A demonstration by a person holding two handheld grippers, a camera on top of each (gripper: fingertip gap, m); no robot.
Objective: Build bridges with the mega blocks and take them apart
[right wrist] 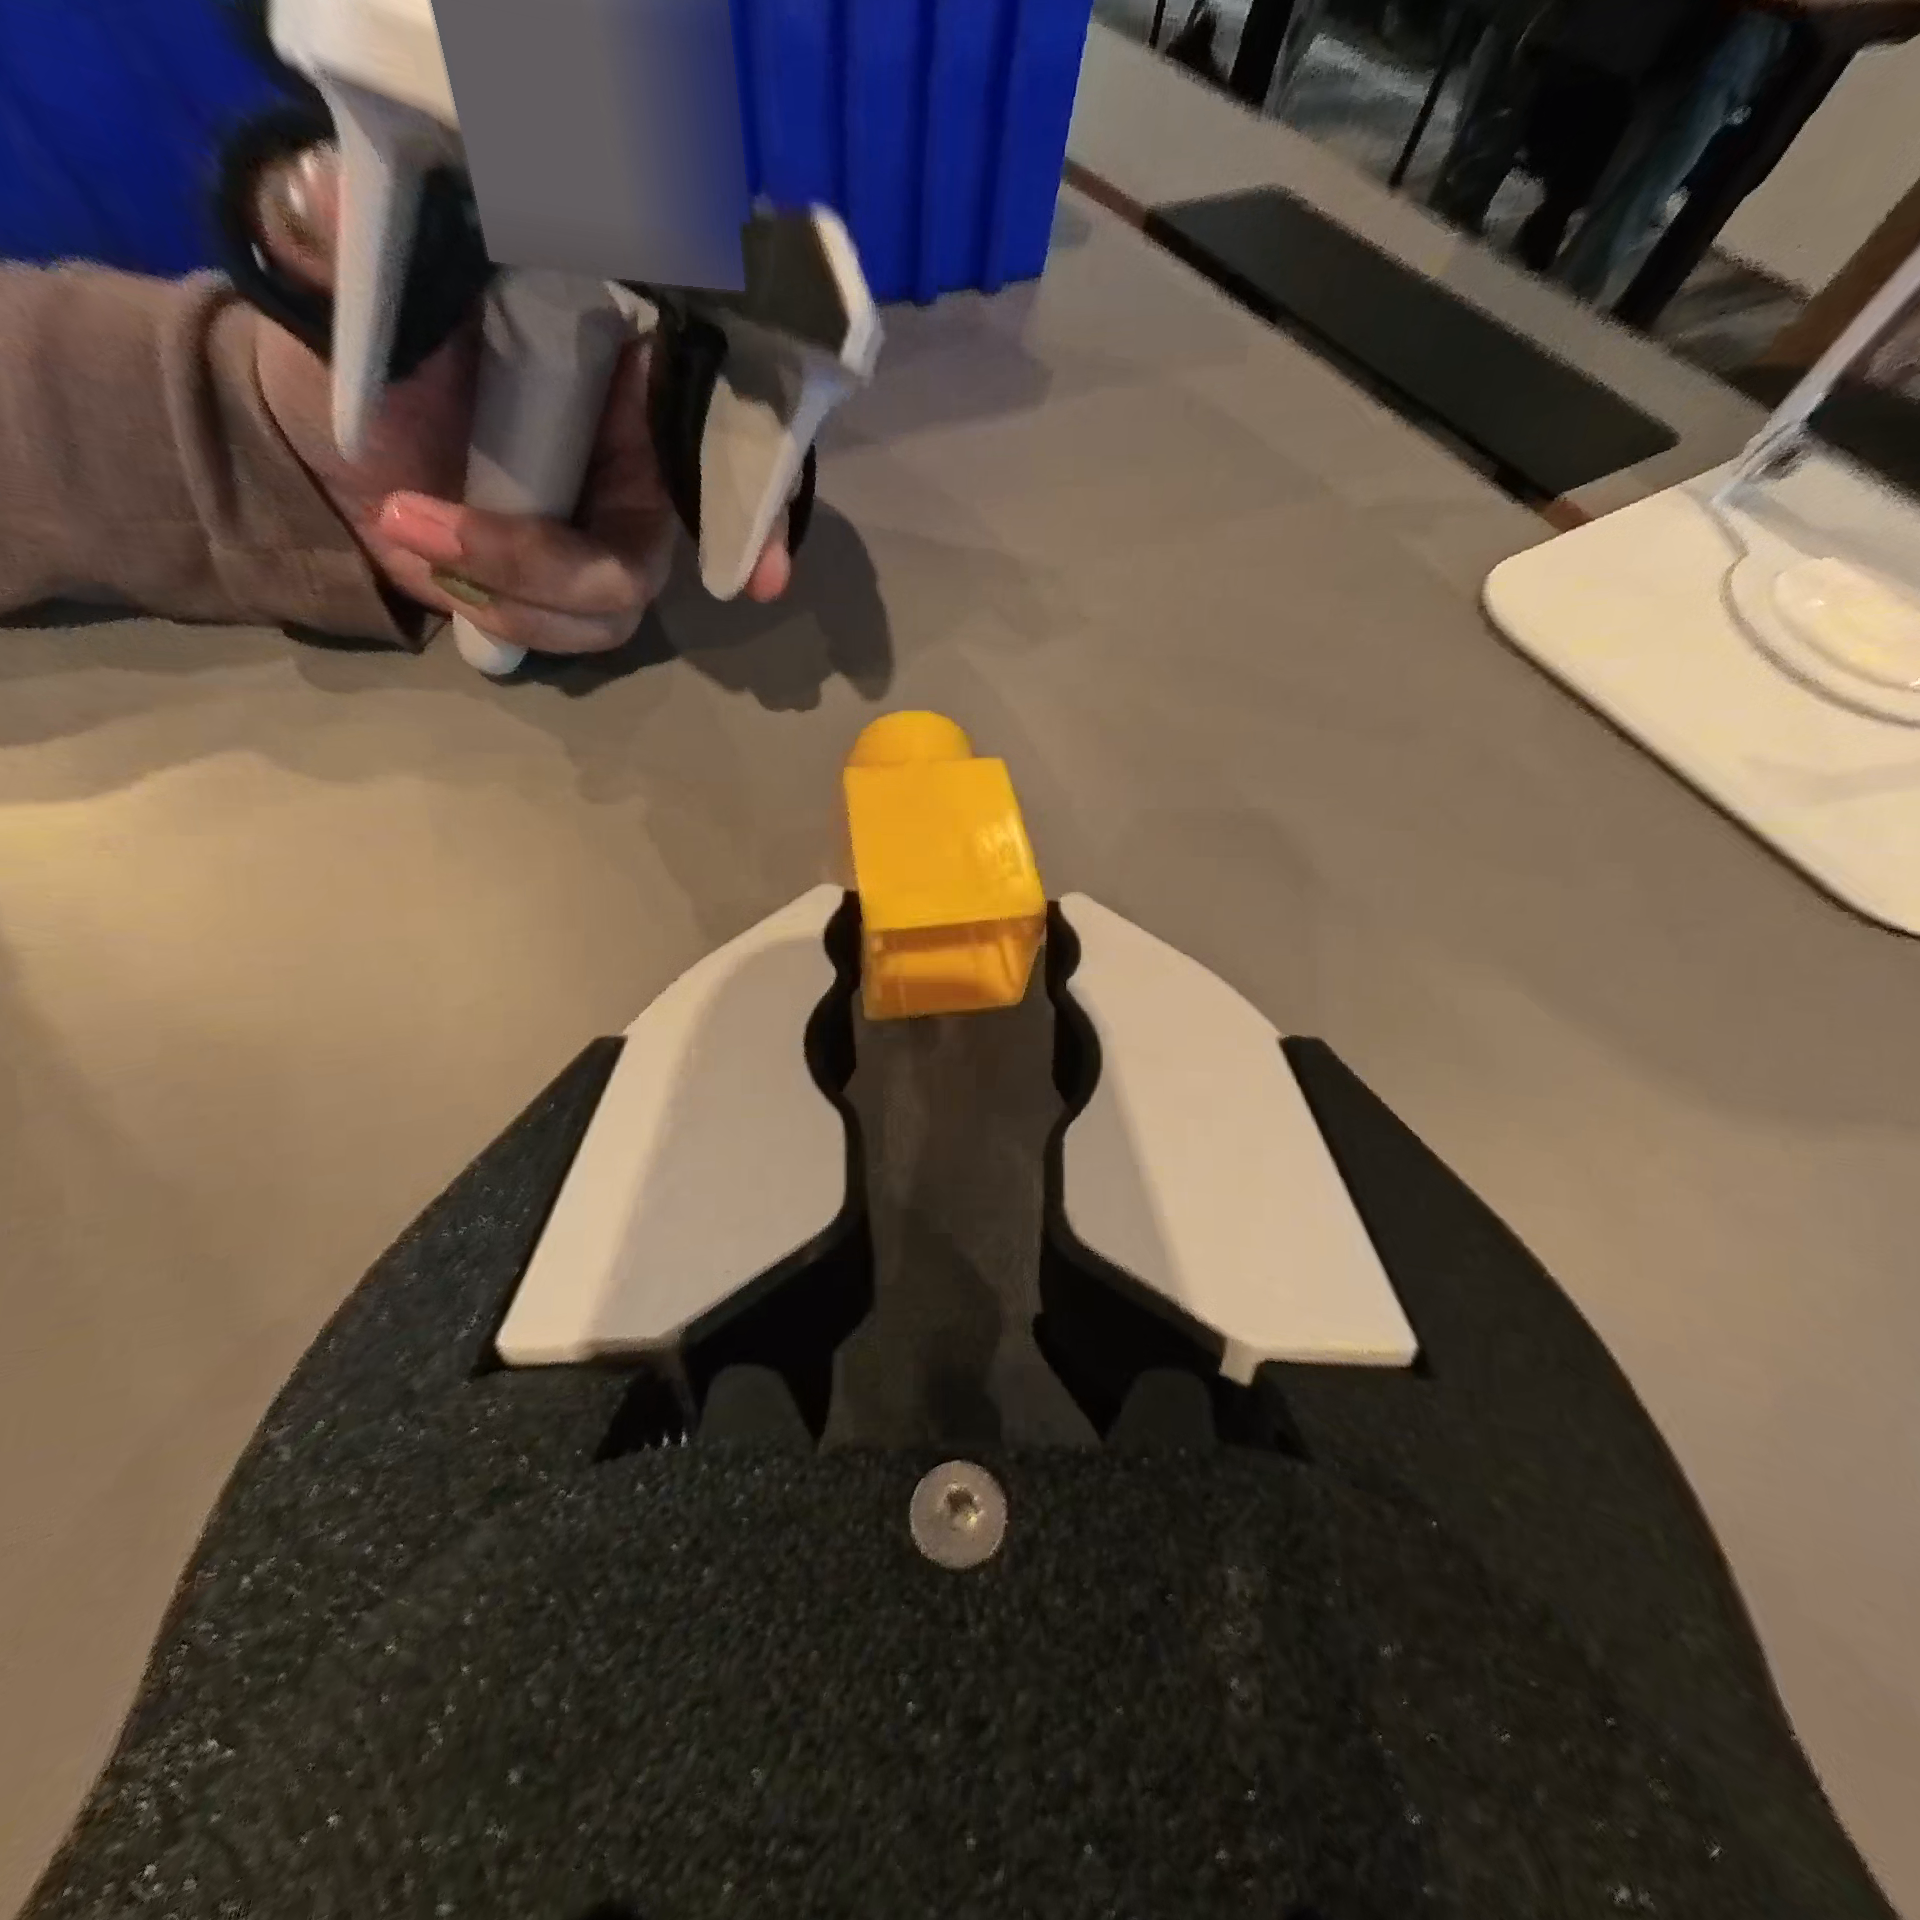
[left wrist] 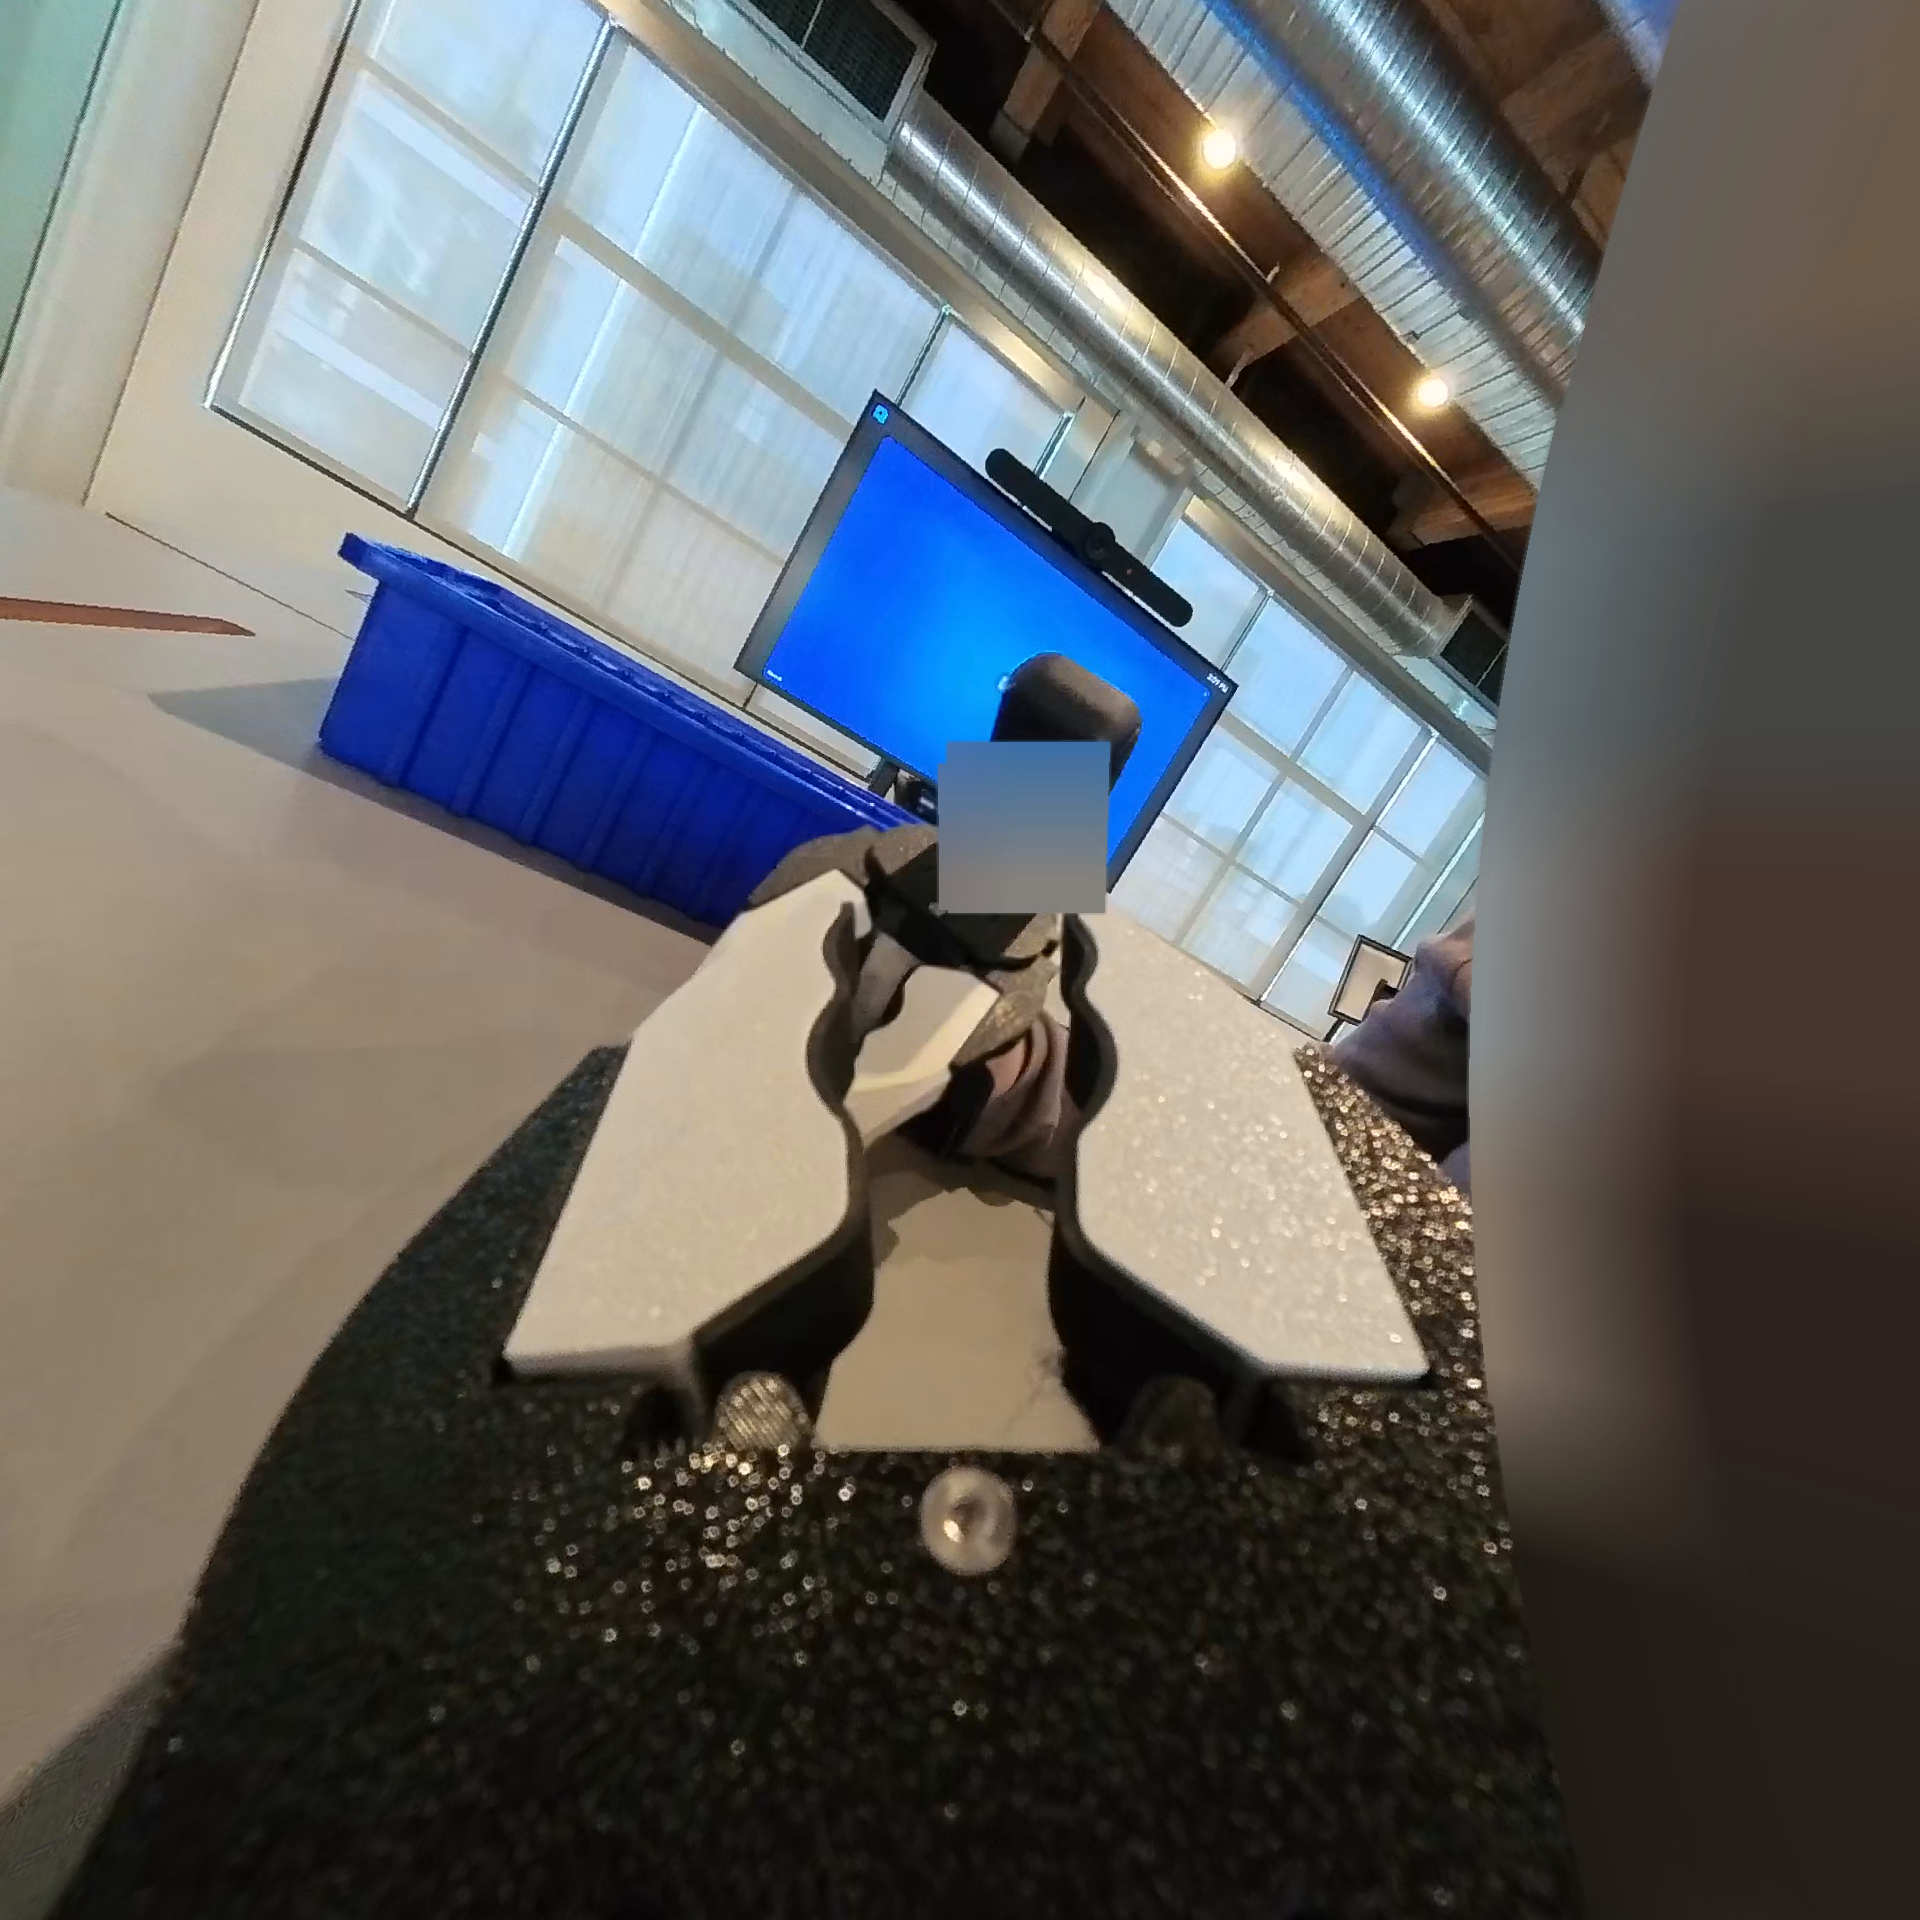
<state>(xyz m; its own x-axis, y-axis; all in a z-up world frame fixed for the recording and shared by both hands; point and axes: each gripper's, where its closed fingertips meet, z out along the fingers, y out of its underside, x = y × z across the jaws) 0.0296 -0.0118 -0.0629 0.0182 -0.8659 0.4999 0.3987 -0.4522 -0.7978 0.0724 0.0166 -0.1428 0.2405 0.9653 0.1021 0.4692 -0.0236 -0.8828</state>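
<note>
My right gripper [right wrist: 951, 925] is shut on a yellow mega block [right wrist: 940, 894]. It holds the block by its sides at the fingertips, stud pointing away, just above the grey table [right wrist: 312, 935]. My left gripper [left wrist: 961, 925] is tilted up toward the windows, its fingers apart with nothing between the pads. A dark shape beyond its tips is partly hidden by a patch. In the right wrist view a hand [right wrist: 499, 561] holds the left gripper upright at the far left, one white finger [right wrist: 800, 416] hanging above the table. No other blocks show.
A blue ribbed bin [left wrist: 540, 727] stands on the table; it also shows behind the hand in the right wrist view [right wrist: 914, 135]. A monitor [left wrist: 977, 634] stands beyond it. A white stand base [right wrist: 1662, 665] and a black mat [right wrist: 1403, 332] lie at the right. Tip to tip, the grippers are about 10 cm apart.
</note>
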